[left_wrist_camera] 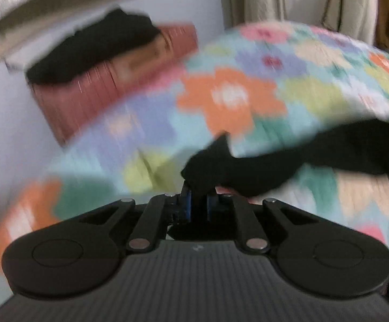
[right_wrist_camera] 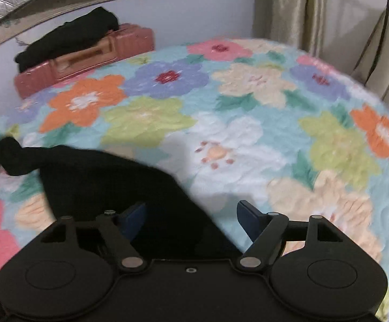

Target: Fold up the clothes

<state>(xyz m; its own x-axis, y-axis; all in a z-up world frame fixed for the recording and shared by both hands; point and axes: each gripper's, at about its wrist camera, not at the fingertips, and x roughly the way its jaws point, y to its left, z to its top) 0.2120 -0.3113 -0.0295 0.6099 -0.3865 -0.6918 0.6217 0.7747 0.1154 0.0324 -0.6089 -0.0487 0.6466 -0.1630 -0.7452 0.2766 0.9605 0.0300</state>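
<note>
1. Left gripper (left_wrist_camera: 198, 201): its jaws are closed on a bunched corner of the black garment (left_wrist_camera: 275, 161), which trails away to the right of the pinch. The left wrist view is smeared, so the exact part of the garment held cannot be told.

2. Black garment (right_wrist_camera: 108, 185): it lies partly on the flowered bedspread (right_wrist_camera: 248, 134), its narrow end drawn out toward the left edge of the right wrist view and its broad part running under the right gripper. It is not yet flat; the narrow end looks twisted.

3. Right gripper (right_wrist_camera: 191, 214): its jaws stand wide apart. The blue fingertips (right_wrist_camera: 248, 214) hang just over the bedspread, the left one above the cloth and the right one above bare bedspread. Nothing is pinched between them.

4. Background: a second dark garment (right_wrist_camera: 68, 37) rests on a red case (right_wrist_camera: 87, 61) at the far edge of the bed, well apart from the work; curtains (right_wrist_camera: 288, 10) hang behind.

5. Step in hand, as judged: the garment is being drawn out and laid flat, with one end held by the left gripper and the other free.

6. Next move, as judged: the right gripper needs to take an edge of the broad part, so that both grippers can tension the cloth, remove the twist and set it down smooth before any fold.
</note>
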